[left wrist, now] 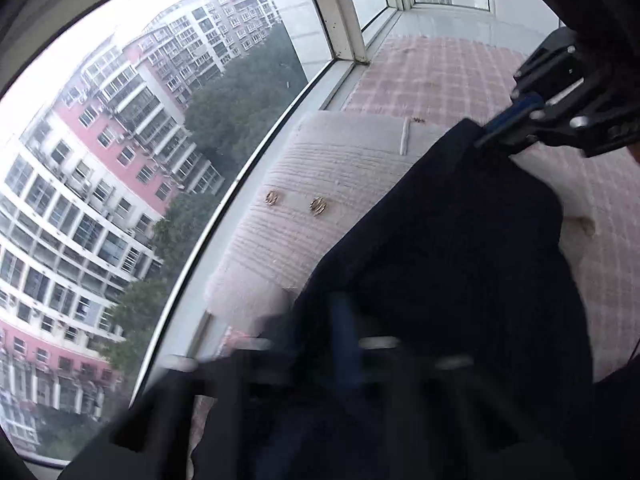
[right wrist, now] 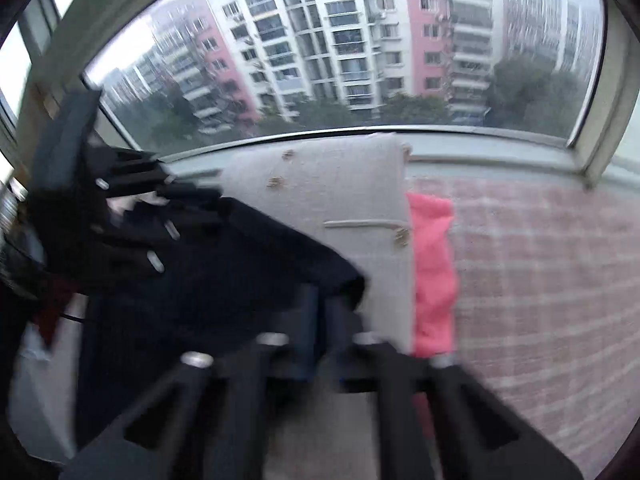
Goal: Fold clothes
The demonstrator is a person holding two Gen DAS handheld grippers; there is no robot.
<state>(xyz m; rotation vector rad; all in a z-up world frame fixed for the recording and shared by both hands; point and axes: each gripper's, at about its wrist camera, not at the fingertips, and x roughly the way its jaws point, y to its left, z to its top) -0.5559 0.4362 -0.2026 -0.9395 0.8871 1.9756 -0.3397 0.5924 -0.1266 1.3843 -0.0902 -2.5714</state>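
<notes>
Both grippers were clenched on the same dark navy garment, each on one corner of its upper edge, and the cloth was lifted between them above the checked pink bed cover. The left gripper pinched the fabric close to its own camera; the fingers there were blurred, but the cloth ran straight into them. The right gripper held the other corner in the same way, and in the left wrist view it showed at the upper right with the cloth hanging from its blue fingertips.

The main risk, as I judged it, was a slip — each hold seemed to take only a small bite of thick fabric, so a quick pull or an uneven lift could draw a corner out, and the garment would fall in a heap. A second risk concerned the things below. The garment hung over a beige knitted cardigan (already folded, with gold buttons), which lay beside the window sill, and a pink cloth lay just beside it. If the navy piece was lowered here without care, it could drag across the cardigan and disturb its fold, or land half on it.

Both views were blurred, so I could not tell how deep the cloth sat in the fingers.
</notes>
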